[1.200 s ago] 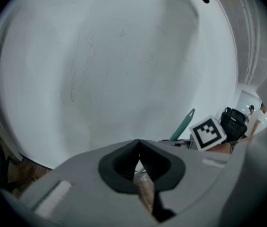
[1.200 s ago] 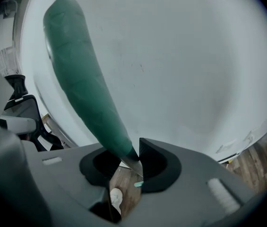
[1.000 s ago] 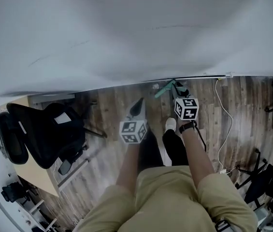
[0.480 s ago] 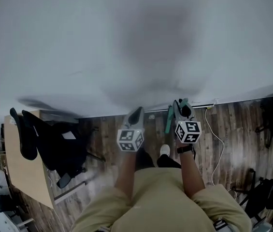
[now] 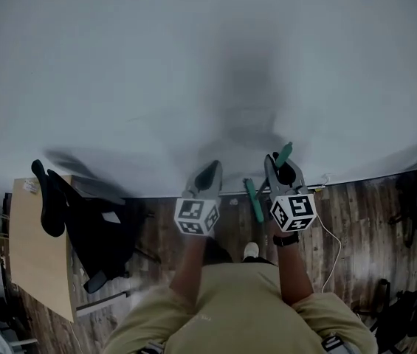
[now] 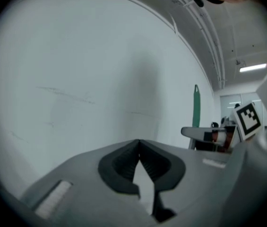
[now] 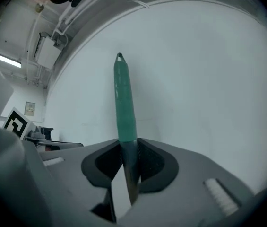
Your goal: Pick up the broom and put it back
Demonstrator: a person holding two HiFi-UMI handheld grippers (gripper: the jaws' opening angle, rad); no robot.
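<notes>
The broom's green handle (image 7: pixel 124 103) stands upright against the white wall, and my right gripper (image 7: pixel 128 143) is clamped on its dark lower stretch. Its jaws are closing further on the handle. In the head view the handle's tip (image 5: pixel 285 153) sticks up past the right gripper (image 5: pixel 280 165), and a lower green piece of the broom (image 5: pixel 253 199) hangs left of it. My left gripper (image 5: pixel 209 167) is held level beside it, apart from the broom. Its jaws (image 6: pixel 139 143) meet at the tips with nothing between them. The left gripper view also shows the handle (image 6: pixel 196 109) and the right gripper's marker cube (image 6: pixel 248 119).
A white wall (image 5: pixel 193 72) fills the space ahead. To the left stand a wooden desk (image 5: pixel 32 251) and a black chair (image 5: pixel 97 231). A white cable (image 5: pixel 335 242) trails over the plank floor at right, with dark gear (image 5: pixel 415 301) beyond it.
Both grippers have risen from near the floor to wall height. The broom has come up with the right gripper, and its handle tip now shows against the wall.
</notes>
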